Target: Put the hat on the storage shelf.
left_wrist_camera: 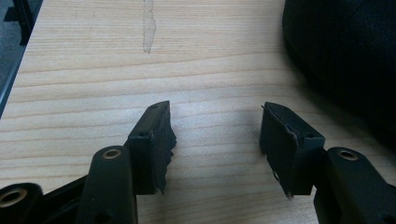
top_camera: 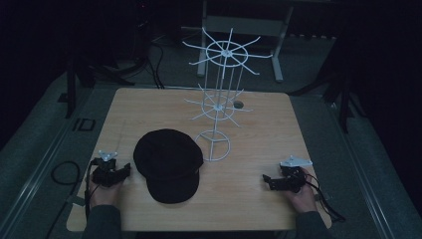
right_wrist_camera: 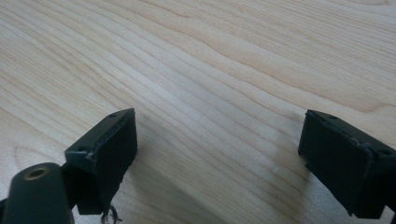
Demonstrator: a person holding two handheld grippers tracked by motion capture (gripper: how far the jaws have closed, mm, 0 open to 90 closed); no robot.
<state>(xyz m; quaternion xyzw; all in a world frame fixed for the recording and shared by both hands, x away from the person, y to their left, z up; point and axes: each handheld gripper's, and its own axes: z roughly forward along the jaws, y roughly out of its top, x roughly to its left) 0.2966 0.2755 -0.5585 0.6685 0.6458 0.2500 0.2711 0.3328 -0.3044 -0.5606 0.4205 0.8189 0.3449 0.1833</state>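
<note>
A black cap [top_camera: 169, 164] lies flat on the wooden table [top_camera: 259, 149], its brim toward the near edge. Just behind it and to the right stands a white wire display rack [top_camera: 221, 99] with two tiers of spokes. My left gripper [top_camera: 118, 172] rests on the table left of the cap, open, with bare wood between its jaws; the cap's edge [left_wrist_camera: 345, 56] fills the upper right of the left gripper view. My right gripper [top_camera: 267, 180] rests near the table's right front, open [right_wrist_camera: 217, 154], well clear of the cap, with bare wood under it.
A strip of clear tape [left_wrist_camera: 148, 25] is stuck on the wood ahead of the left gripper. A small dark round hole [top_camera: 238, 104] sits in the table behind the rack. Dark floor, cables and a metal frame lie beyond the far edge.
</note>
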